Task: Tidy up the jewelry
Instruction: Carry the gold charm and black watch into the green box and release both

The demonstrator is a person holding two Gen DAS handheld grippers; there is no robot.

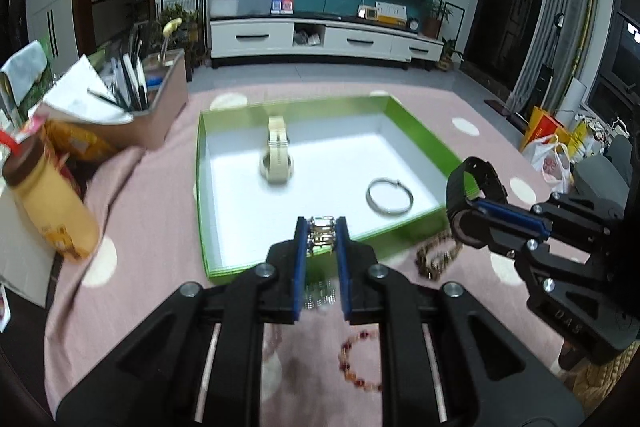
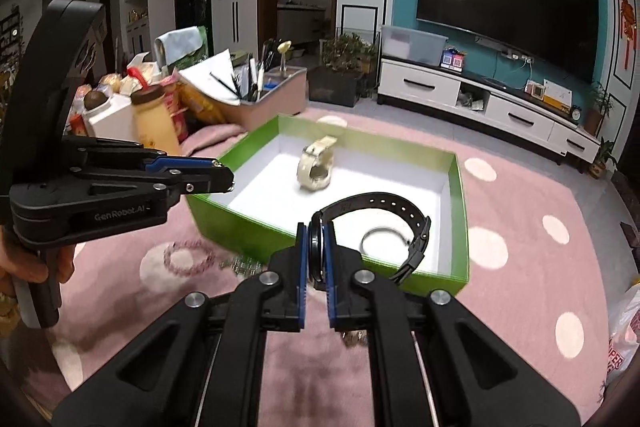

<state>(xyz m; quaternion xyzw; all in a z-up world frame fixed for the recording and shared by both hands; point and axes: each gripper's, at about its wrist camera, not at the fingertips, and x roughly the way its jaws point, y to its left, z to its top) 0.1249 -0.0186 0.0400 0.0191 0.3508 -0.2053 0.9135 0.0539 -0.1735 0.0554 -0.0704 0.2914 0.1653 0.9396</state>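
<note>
1. Black watch sits clamped in your right gripper fingers, above the green box's near wall.
2. Left gripper fingers pinch a silver metal bracelet; carry both over the white floor before releasing.

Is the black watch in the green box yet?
Not yet. The black watch is pinched in the right gripper, up in the air by the green box, not lying on its white floor.

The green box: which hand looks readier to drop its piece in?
Probably the right. The right tool grips a black watch whose strap already hangs over the green box. The left tool pinches a silver link bracelet near the front rim.
</note>
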